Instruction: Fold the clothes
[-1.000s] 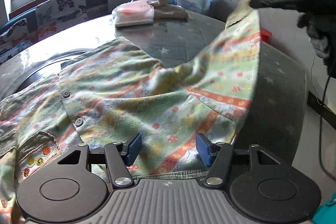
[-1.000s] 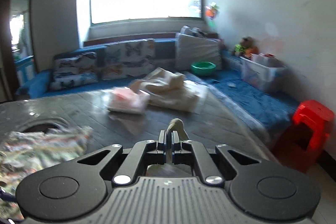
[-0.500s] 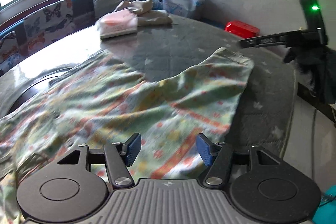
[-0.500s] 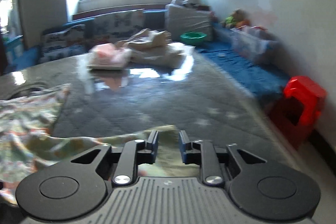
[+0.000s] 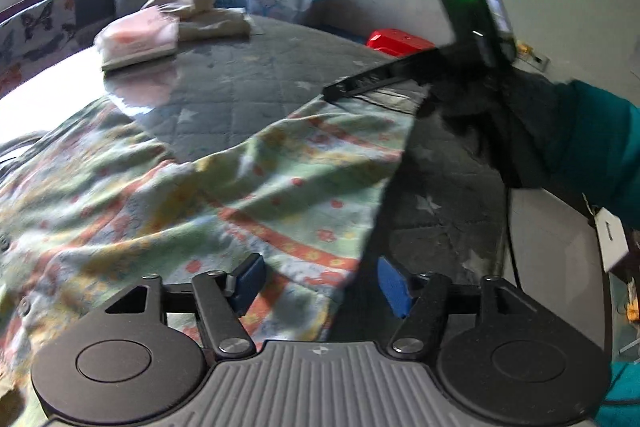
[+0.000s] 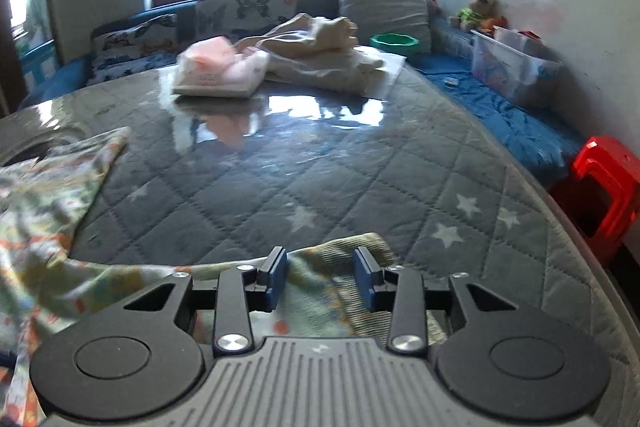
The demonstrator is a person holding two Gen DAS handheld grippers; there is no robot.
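The patterned garment (image 5: 248,195), pale green with orange bands and small flowers, lay spread across the quilted grey table cover (image 6: 320,179), reaching toward the near right edge, where its ribbed corner (image 6: 360,251) rested flat.

I had my right gripper (image 6: 320,277) over that corner; its jaws were opening, the blue pads (image 6: 276,279) stood apart, and the cloth lay between them with neither pad pressing on it. In the left wrist view I could see that same gripper's tip (image 5: 340,91) at the garment's far corner, carried by a dark-gloved hand (image 5: 500,115) with a teal sleeve (image 5: 600,155).

My left gripper (image 5: 320,285) hovered over the near hem; its jaws were opening too, wide apart, the hem's edge between them, gripped by nothing.

Farther off on the table sat a folded pink stack (image 6: 220,71) and, just beside it, a cream pile (image 6: 324,55). A red stool (image 6: 604,183) stood off the table's right side, near a clear storage bin (image 6: 512,71) by the wall.
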